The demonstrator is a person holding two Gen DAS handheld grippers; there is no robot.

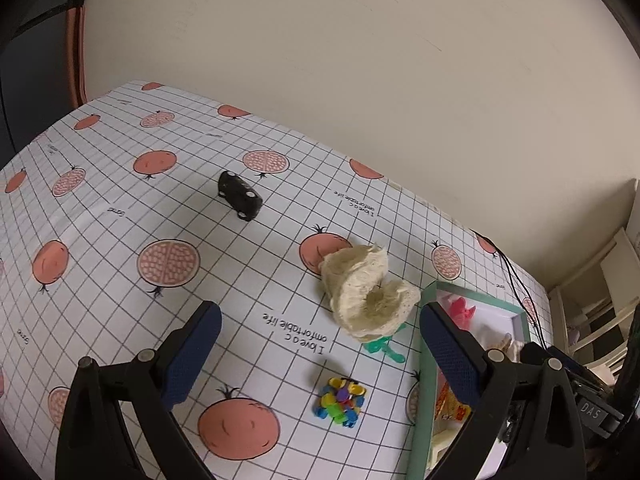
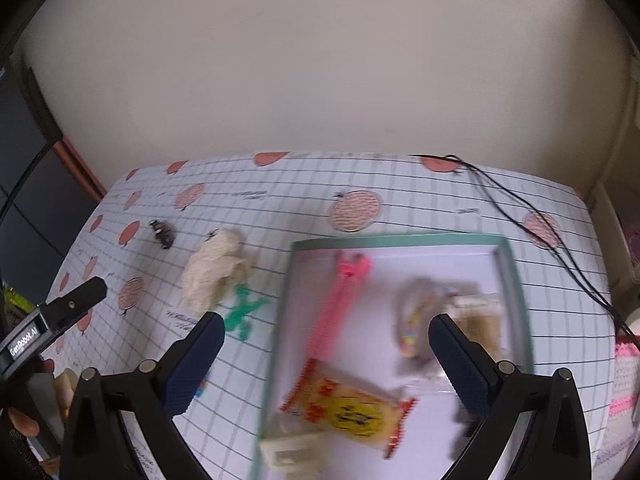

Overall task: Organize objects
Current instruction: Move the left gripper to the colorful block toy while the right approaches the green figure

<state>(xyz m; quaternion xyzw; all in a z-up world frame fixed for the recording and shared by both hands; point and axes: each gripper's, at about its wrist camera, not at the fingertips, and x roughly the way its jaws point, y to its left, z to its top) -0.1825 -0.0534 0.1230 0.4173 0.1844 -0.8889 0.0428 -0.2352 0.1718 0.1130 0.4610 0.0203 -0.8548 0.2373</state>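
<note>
Hovering over the table [image 1: 120, 240], left tongs [image 1: 320, 344] spread wide, nothing between them. Left to right in the left wrist view: black toy car [image 1: 240, 196] far back, well apart from the rest; cream crocheted piece [image 1: 366, 292] crumpled, lying over the top of a green figure [image 1: 384, 348]; multicolour bead cluster [image 1: 340, 400] just in front of that; green-rimmed tray [image 1: 424, 380] at the right edge. Right tongs [image 2: 326, 360] likewise released, empty, above the tray [image 2: 400, 240]. Blurred inside the tray: pink comb-like item [image 2: 340, 300], yellow snack packet [image 2: 352, 412], cream block [image 2: 292, 448], clear bag [image 2: 416, 320]. Black cable [image 2: 540, 232] runs right of the tray.
</note>
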